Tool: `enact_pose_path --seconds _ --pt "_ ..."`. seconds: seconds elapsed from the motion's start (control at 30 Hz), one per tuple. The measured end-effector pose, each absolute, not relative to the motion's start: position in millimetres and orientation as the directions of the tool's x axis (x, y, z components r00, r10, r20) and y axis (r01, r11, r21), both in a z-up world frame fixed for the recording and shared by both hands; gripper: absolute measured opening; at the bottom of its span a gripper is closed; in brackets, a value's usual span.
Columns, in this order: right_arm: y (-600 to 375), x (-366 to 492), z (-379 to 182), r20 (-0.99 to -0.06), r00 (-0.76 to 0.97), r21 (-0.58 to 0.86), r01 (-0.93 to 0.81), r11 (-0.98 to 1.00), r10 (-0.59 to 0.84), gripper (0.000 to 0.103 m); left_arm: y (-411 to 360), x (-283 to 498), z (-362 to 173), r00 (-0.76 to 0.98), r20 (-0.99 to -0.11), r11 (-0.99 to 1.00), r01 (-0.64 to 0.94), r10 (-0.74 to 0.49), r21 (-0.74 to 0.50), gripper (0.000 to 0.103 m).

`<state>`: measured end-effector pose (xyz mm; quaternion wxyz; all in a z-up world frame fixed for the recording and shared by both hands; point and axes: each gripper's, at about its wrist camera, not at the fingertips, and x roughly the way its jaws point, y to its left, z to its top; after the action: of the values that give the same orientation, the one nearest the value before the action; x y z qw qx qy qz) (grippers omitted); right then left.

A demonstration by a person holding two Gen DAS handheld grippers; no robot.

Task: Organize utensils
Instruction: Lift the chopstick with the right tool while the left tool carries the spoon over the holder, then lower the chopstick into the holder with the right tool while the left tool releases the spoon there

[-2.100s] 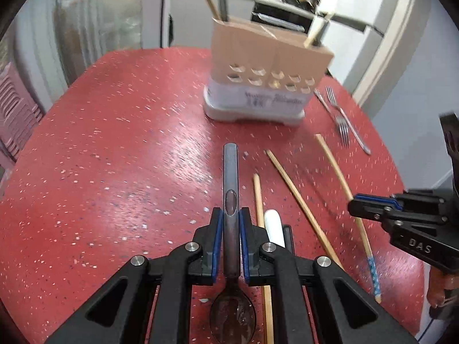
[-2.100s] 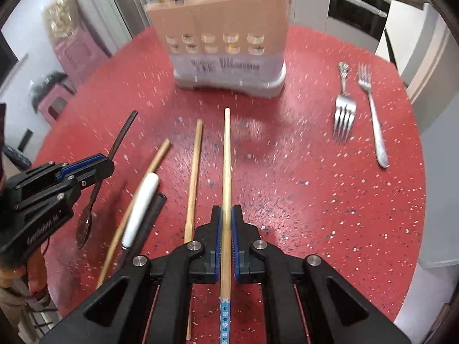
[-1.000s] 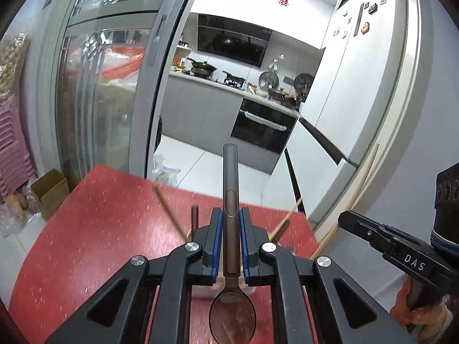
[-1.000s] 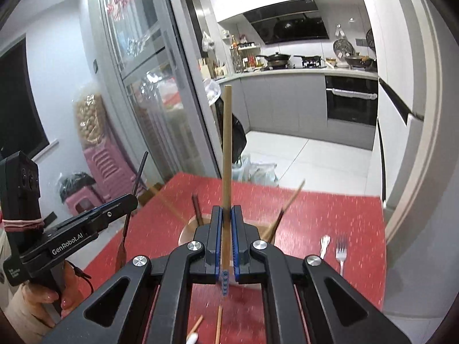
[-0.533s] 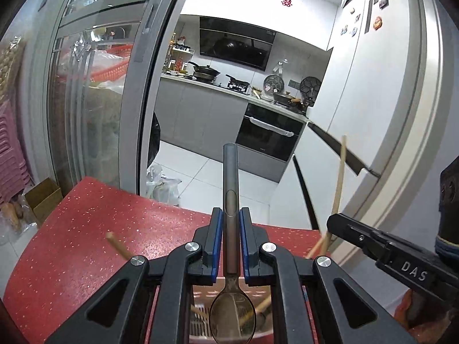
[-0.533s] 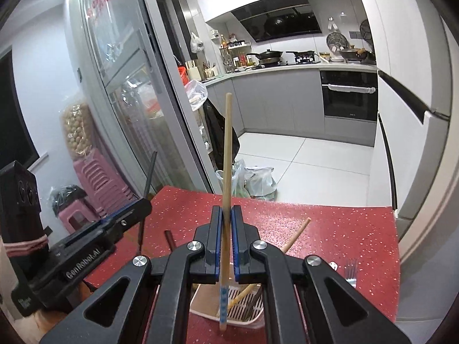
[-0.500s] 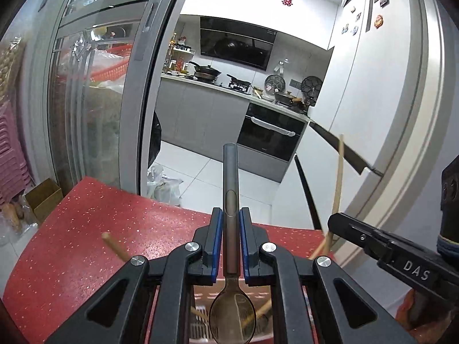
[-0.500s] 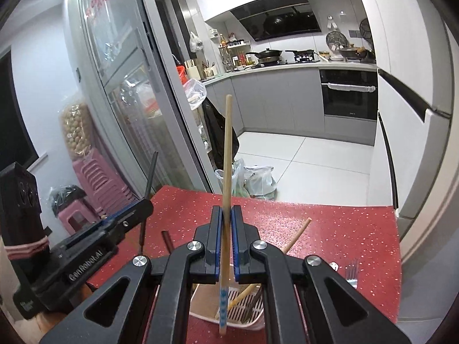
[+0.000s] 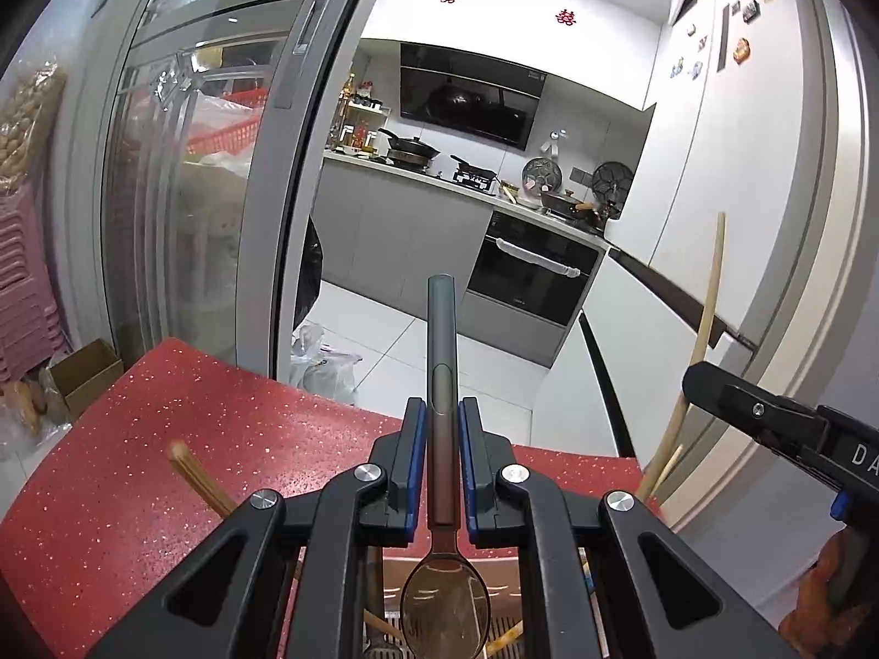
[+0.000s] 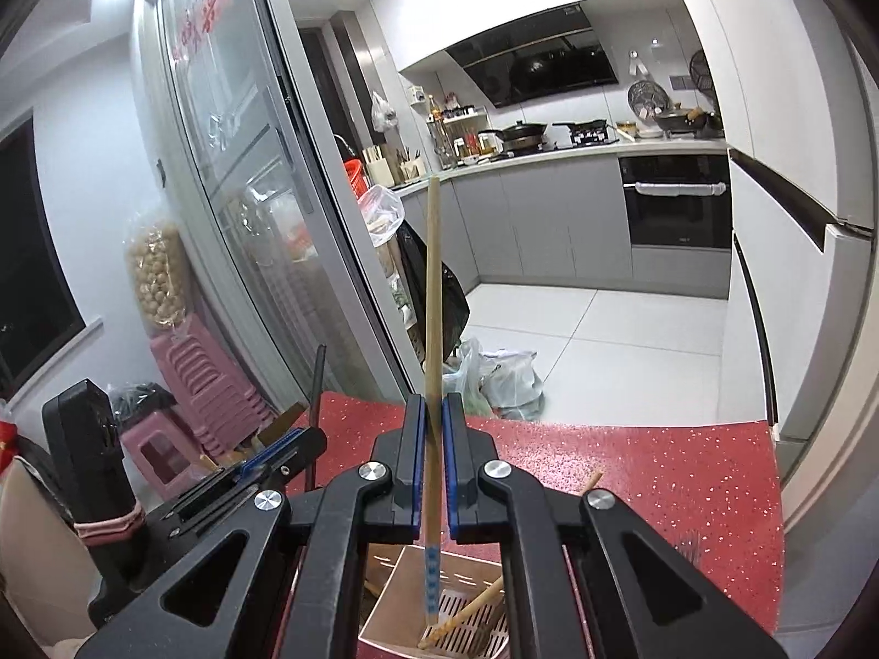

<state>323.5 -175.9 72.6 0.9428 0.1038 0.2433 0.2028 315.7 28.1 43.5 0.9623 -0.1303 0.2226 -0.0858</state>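
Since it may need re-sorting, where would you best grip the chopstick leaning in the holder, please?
Grip the chopstick by its free upper end, jutting above the holder rim; come from above, jaws across the shaft. Its lower end lies inside.

A red speckled desk (image 10: 659, 472) fills the lower part of both views. On it, at the bottom centre of the right wrist view, stands a utensil holder (image 10: 395, 598) with a slotted white floor, chopsticks (image 10: 467, 612) leaning inside. Fork tines (image 10: 689, 541) show at lower right.
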Motion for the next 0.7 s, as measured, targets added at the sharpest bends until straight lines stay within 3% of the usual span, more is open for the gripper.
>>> enact_pose_path --seconds 0.7 --pt "-191.7 298.0 7.7 -0.53 0.716 0.309 -0.336 0.89 0.454 0.007 8.9 277.1 9.0 0.873 -0.46 0.986 0.123 -0.163 -0.115 0.034"
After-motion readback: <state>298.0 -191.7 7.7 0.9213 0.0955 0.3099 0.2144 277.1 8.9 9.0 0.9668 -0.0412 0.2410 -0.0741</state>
